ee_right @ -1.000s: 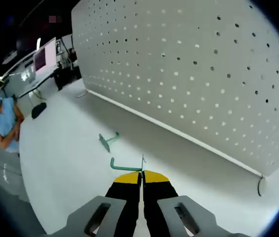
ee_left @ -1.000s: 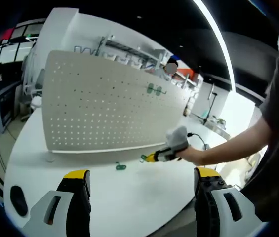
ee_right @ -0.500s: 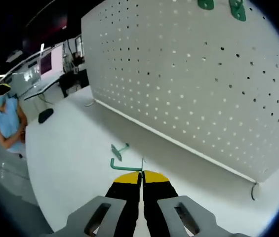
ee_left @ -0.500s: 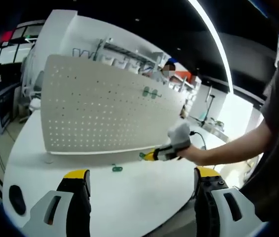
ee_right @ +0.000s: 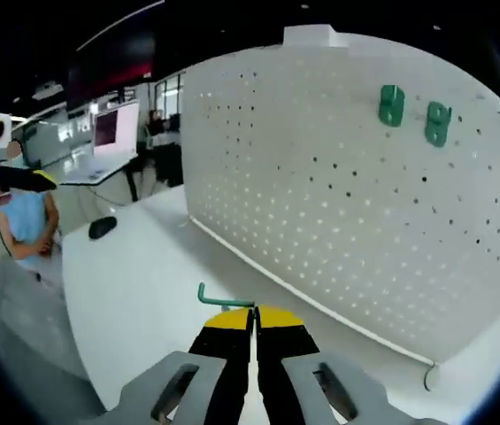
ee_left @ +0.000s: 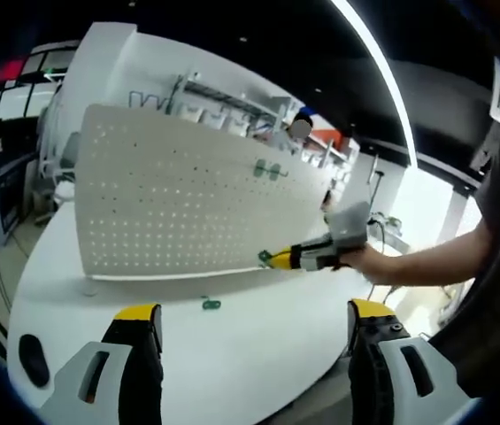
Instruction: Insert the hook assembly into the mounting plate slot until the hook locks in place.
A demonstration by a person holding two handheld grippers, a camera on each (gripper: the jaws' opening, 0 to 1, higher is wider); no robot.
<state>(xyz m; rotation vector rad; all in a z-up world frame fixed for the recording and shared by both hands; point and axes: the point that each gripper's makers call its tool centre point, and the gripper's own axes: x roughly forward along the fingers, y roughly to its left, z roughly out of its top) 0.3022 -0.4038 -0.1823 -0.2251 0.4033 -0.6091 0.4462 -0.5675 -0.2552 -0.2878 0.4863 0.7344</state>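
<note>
Two yellow-tipped jaws of the left hand-held gripper (ee_left: 248, 323) rise from the bottom of the left gripper view, standing wide apart with nothing between them. Ahead of them lies the white desk (ee_left: 258, 345). A small green hook (ee_left: 211, 305) lies loose on the desk, just ahead of the jaws and between them. Farther ahead stands the big white pegboard (ee_left: 179, 208) full of little holes. Two green hooks (ee_left: 269, 169) hang high on it, toward its right end. The right hand-held gripper (ee_left: 272, 258) comes in from the right, held up off the desk in front of the board. A person's hand (ee_left: 373, 262) holds it.

In the right gripper view, the right hand-held gripper (ee_right: 255, 312) has its jaws pressed together on a green hook (ee_right: 217, 297). The hook sticks out to the left of the jaw tips, with a bent end. The pegboard (ee_right: 338, 212) stands ahead and to the right. The two green hooks (ee_right: 413, 113) sit side by side near its top. The desk (ee_right: 143, 266) spreads below the jaws. A person in a light blue top (ee_right: 21, 221) sits far off to the left.
</note>
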